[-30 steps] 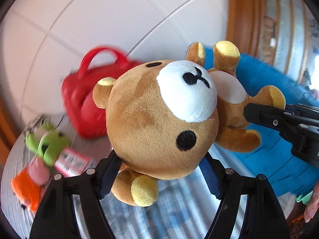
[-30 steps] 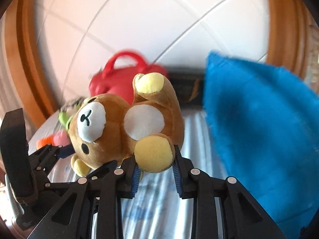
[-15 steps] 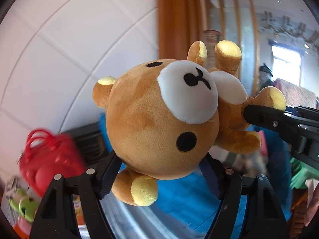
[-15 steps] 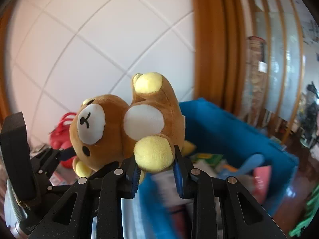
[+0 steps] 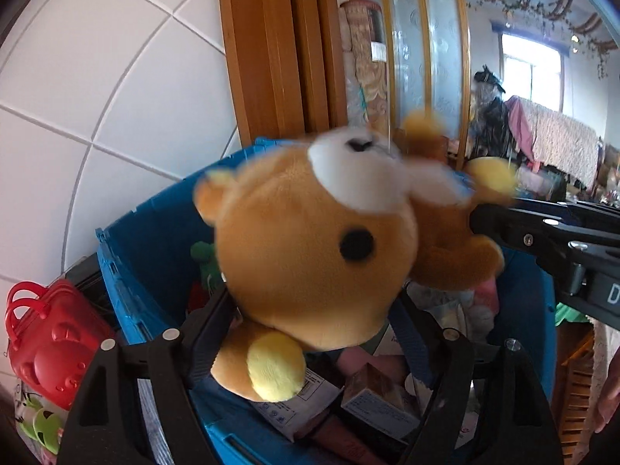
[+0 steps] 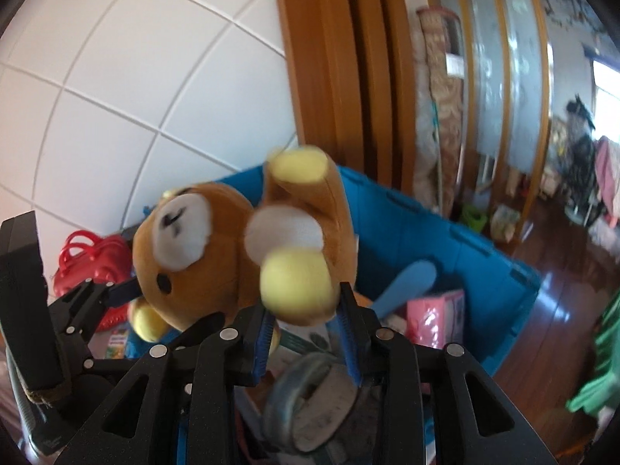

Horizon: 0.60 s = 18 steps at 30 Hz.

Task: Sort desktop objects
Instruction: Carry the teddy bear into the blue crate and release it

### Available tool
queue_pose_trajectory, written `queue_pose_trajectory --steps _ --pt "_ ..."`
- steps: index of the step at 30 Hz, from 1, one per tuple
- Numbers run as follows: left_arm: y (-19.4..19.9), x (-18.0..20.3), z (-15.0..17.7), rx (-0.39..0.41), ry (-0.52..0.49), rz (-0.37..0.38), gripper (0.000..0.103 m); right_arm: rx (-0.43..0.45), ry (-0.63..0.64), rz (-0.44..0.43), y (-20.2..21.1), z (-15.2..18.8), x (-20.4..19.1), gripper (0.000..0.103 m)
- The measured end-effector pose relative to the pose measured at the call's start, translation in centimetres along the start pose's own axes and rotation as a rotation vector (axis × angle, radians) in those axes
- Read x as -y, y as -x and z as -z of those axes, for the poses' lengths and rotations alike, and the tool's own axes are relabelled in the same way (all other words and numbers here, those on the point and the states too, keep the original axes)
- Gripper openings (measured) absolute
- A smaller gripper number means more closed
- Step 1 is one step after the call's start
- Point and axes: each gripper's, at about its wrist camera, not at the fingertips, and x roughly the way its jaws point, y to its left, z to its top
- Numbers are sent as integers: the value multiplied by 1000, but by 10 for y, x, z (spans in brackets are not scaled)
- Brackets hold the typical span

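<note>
One plush bear [image 5: 310, 255] is carried by two grippers over an open blue bin [image 5: 128, 248].

In the left wrist view the bear's round head is seen between the pads of the left gripper [image 5: 310, 333], whose jaws are opening; whether the pads still press on the head cannot be told through the blur. Only this view shows the bear's one black eye large, a green toy [image 5: 203, 255] in the bin and pale green items [image 5: 38, 430] beside the red case [image 5: 46, 345]. In the right wrist view a yellow-soled foot is seen between the blue pads of the right gripper [image 6: 306, 310], whose jaws are opening too. Only this view shows a pink packet [image 6: 434, 317], a light blue paddle shape [image 6: 407, 286] and a grey round tin [image 6: 317, 399] in the bin, and the wooden floor [image 6: 558, 310]. Counted: one bear, one bin, one red case, two grippers.
</note>
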Motion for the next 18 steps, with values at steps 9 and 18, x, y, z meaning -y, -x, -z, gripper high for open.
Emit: queue_pose_trajectory --steps 9,18 --pt "13 -16 7 25 52 -64 79 -6 -52 -37 -2 12 21 88" --pt "70 -74 58 80 192 -163 89 68 22 -92 41 19 -28 103"
